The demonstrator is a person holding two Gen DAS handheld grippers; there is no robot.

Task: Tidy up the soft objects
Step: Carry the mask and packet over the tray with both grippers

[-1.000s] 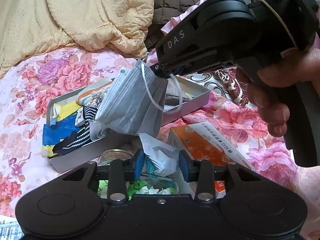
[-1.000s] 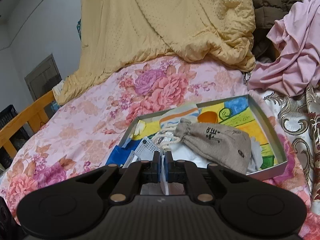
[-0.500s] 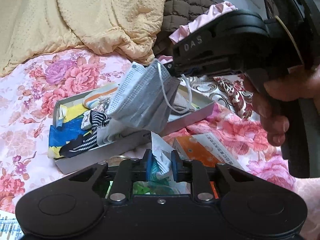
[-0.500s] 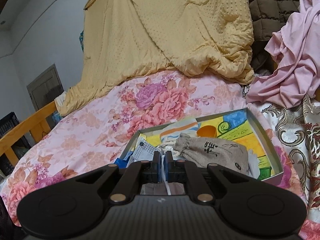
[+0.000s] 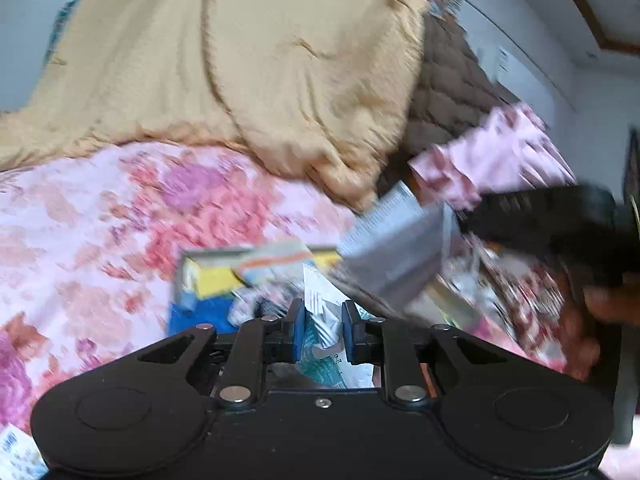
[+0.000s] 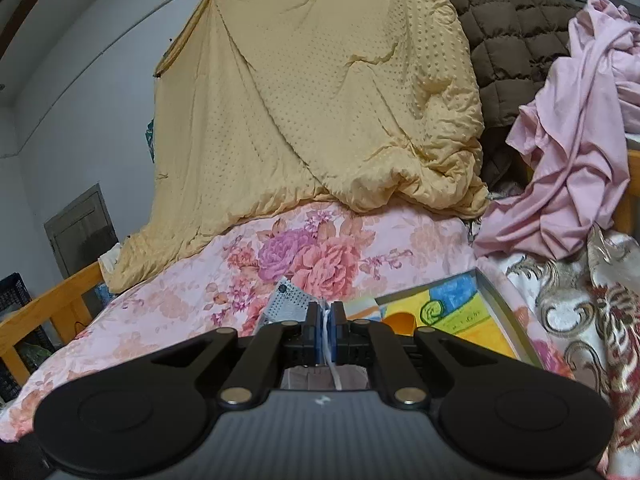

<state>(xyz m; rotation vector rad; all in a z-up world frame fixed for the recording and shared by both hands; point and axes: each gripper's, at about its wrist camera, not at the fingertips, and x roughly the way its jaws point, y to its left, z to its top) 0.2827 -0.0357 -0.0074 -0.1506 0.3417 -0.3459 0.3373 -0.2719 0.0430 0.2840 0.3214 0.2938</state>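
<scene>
My left gripper (image 5: 323,330) is shut on a crumpled white and teal plastic wrapper (image 5: 320,312), held above the bed. My right gripper (image 6: 327,326) is shut on the white ear loop of a grey face mask (image 6: 288,306); the mask (image 5: 394,252) hangs from it over the tray in the blurred left wrist view. The grey-rimmed tray (image 6: 508,312) with a colourful yellow and blue lining lies on the floral bedspread; its contents are mostly hidden behind the grippers.
A heaped yellow quilt (image 6: 320,100), a brown quilted blanket (image 6: 508,28) and a pink garment (image 6: 568,168) lie at the back. A wooden bed rail (image 6: 44,308) runs along the left. The floral bedspread (image 6: 320,252) surrounds the tray.
Both grippers have risen and tilted up. The left closed on the wrapper and lifted it. The mask hangs higher, and the tray sits lower in both views.
</scene>
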